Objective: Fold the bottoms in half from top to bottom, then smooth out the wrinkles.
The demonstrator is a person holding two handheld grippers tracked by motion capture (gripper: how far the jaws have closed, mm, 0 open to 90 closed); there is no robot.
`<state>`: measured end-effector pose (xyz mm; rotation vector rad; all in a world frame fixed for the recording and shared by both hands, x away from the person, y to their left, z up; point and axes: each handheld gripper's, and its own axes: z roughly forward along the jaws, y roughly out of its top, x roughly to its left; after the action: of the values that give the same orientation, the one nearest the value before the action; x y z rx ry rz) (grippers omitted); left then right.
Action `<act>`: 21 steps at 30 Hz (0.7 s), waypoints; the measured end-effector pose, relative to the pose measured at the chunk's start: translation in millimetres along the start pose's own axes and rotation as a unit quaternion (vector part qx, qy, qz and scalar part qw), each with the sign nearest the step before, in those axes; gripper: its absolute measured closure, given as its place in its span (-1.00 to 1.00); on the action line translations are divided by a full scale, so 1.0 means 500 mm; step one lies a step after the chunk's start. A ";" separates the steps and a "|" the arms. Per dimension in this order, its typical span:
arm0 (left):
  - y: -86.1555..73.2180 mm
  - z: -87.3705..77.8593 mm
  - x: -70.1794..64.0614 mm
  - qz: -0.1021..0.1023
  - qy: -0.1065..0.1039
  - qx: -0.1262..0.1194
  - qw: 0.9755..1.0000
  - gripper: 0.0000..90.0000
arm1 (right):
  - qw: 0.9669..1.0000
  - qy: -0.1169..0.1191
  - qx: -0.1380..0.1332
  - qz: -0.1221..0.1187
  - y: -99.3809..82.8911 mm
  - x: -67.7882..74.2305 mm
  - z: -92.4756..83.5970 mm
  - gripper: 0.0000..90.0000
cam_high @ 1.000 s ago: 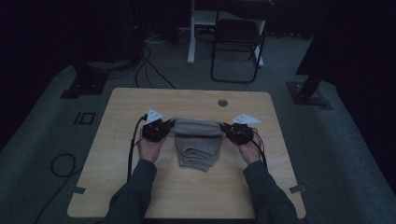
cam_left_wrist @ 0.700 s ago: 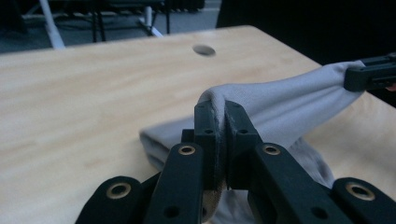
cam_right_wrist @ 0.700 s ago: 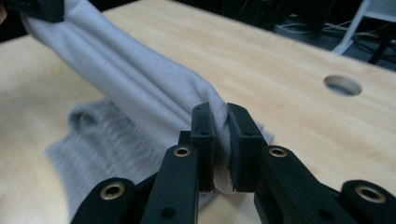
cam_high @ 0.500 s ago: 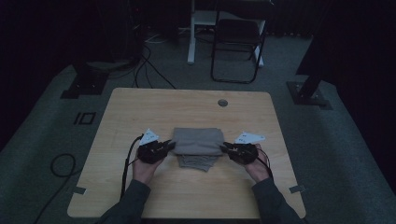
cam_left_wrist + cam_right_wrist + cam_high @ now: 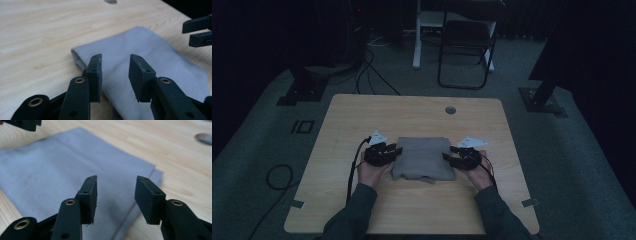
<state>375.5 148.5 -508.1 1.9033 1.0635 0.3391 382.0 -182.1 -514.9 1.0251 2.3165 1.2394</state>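
Your folded grey cloth (image 5: 423,158) lies mid-frame on the tabletop (image 5: 362,115); left gripper (image 5: 115,72) and right gripper (image 5: 116,195) flank it, fingers apart and empty. Close on 1 layer only and the fold likely opens.

- One wooden table (image 5: 362,120) in the middle of the frame.
- One folded grey cloth (image 5: 422,157) on it.
- Two black grippers: left gripper (image 5: 397,151), right gripper (image 5: 446,158).
- One chair (image 5: 464,45) at the top.
- One round hole (image 5: 450,110) in the table.
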 end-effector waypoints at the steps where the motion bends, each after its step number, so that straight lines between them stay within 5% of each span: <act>1: -0.004 0.001 -0.002 0.000 -0.002 0.002 1.000 0.37 | 1.000 0.003 0.005 -0.003 -0.003 0.004 0.005 0.16; 13: -0.053 -0.003 -0.057 0.023 -0.029 0.033 0.999 0.19 | 0.998 0.039 0.047 -0.015 -0.049 0.048 0.021 -0.07; 21: -0.075 0.012 -0.065 0.041 -0.021 0.063 0.997 0.15 | 0.997 0.039 0.062 -0.008 -0.064 0.046 0.017 -0.10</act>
<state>339.6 127.8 -536.3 2.0625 1.0015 0.2837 357.0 -172.1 -544.9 1.0121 2.4826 1.1620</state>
